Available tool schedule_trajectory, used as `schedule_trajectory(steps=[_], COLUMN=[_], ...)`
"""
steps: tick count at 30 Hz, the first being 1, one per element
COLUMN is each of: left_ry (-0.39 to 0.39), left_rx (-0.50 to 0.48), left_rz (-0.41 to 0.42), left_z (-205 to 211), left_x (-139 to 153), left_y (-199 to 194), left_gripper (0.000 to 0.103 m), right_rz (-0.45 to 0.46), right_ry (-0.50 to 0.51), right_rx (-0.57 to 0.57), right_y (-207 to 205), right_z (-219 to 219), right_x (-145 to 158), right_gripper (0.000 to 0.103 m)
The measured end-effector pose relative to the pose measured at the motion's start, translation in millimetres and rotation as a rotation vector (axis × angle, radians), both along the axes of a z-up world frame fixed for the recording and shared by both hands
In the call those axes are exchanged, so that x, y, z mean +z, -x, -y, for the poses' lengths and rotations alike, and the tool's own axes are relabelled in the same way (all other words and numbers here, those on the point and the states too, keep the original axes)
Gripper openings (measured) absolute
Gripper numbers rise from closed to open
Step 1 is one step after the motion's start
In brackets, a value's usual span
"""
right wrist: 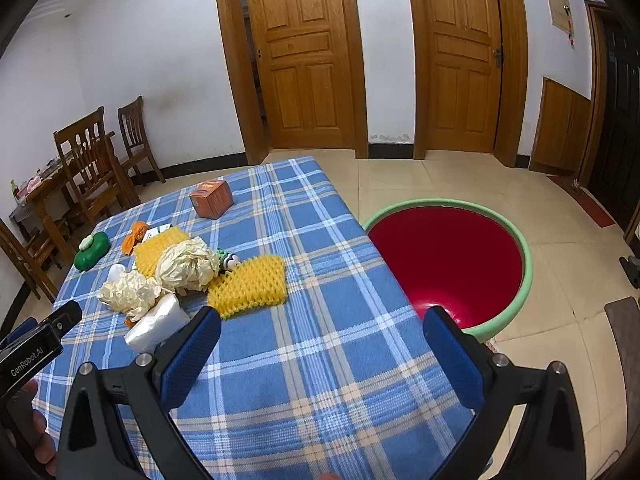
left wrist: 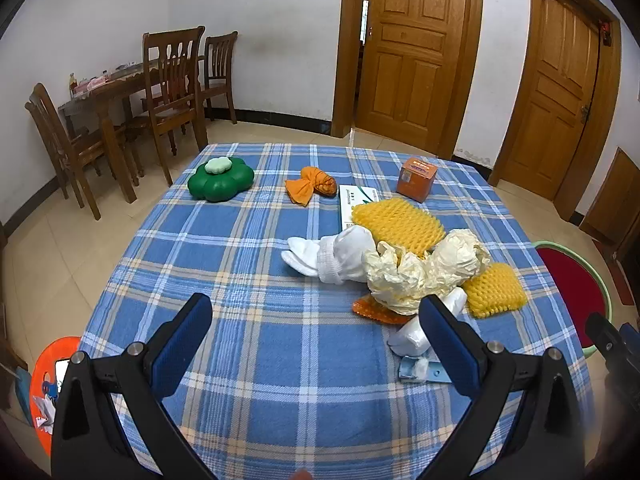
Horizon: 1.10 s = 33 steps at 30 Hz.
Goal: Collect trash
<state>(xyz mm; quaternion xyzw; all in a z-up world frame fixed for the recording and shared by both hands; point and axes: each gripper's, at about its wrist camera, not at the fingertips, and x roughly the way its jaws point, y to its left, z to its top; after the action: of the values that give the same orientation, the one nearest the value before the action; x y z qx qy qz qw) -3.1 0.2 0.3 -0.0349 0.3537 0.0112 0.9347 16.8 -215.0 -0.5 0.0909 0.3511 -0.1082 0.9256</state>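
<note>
My left claw (left wrist: 316, 344) stands wide with nothing between its blue pads, tilted down over the blue plaid table (left wrist: 248, 360). My right claw (right wrist: 322, 344) is just as wide and empty, its right finger out past the table's edge. From the right wrist view I can read "GenRobot.AI" on the black body of the left claw at the lower left.

The trash lies ahead of the left claw and a little to its right: two crumpled cream paper wads (left wrist: 416, 272), a white sock bundle (left wrist: 336, 258) touching them, yellow foam nets (left wrist: 396, 220) behind and beside, a white plastic wrap (left wrist: 412, 334) just at my right finger, and a small pale-blue wrapper (left wrist: 422, 372) close in front of it. Farther off sit an orange box (left wrist: 416, 178) whose print is too small to read, a white carton (left wrist: 356, 200) with green lettering I cannot make out, an orange cloth bow (left wrist: 310, 186) and a green flower-shaped case (left wrist: 220, 180).

The basin (right wrist: 520, 240), green-rimmed and red inside, stands on the floor just beyond the table's right edge, ahead of my right claw's right finger; I see nothing in it. The cloth directly under both claws is bare, open room for moving.
</note>
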Motion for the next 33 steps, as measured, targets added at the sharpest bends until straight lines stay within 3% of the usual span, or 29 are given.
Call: schedule_trajectory(steps=[33], left_ry=[0.017], left_rx=[0.012], left_rz=[-0.016], left_z=[-8.2], left_x=[-6.3], left_y=[-4.2], left_gripper=[0.102], right_rz=[-0.010], right_ry=[-0.003], right_rx=[0.001], right_y=[1.2], right_z=[0.0], right_x=[-3.9], right_gripper=[0.103])
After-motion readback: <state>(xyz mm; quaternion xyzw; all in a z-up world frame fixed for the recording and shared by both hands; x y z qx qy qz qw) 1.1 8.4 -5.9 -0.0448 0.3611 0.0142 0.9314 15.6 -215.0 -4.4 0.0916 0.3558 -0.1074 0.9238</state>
